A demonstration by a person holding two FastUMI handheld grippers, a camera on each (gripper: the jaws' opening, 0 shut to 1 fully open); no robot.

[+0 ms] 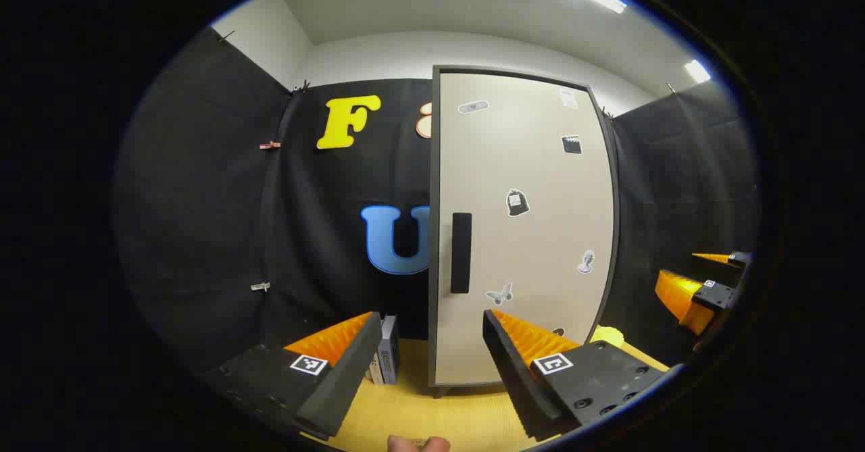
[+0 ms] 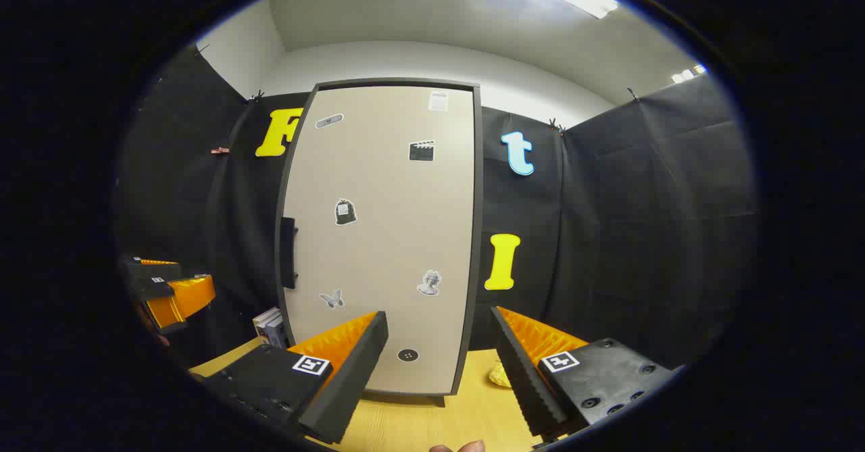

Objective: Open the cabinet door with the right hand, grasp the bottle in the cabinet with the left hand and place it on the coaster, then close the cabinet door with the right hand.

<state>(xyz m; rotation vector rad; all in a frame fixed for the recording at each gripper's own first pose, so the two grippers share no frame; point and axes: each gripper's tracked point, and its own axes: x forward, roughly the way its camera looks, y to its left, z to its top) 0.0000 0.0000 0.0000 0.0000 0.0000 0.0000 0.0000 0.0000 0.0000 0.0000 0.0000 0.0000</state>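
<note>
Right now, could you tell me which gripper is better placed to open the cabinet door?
Probably the right gripper: it is open, facing the shut door, handle on the door's left edge. The left gripper, also open, should wait for the bottle.

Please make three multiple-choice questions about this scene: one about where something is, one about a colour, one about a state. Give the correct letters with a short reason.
1. Where is the handle on the cabinet door?
A. left edge
B. top edge
C. right edge

2. What colour is the table top?
A. white
B. yellowish wood
C. blue

3. What state is the cabinet door in?
A. closed
B. wide open
C. removed

Answers:
1 A: the dark handle sits on the left edge of the cabinet door.
2 B: the table is pale yellow wood.
3 A: the door lies flush in its frame, no inside visible.
</note>
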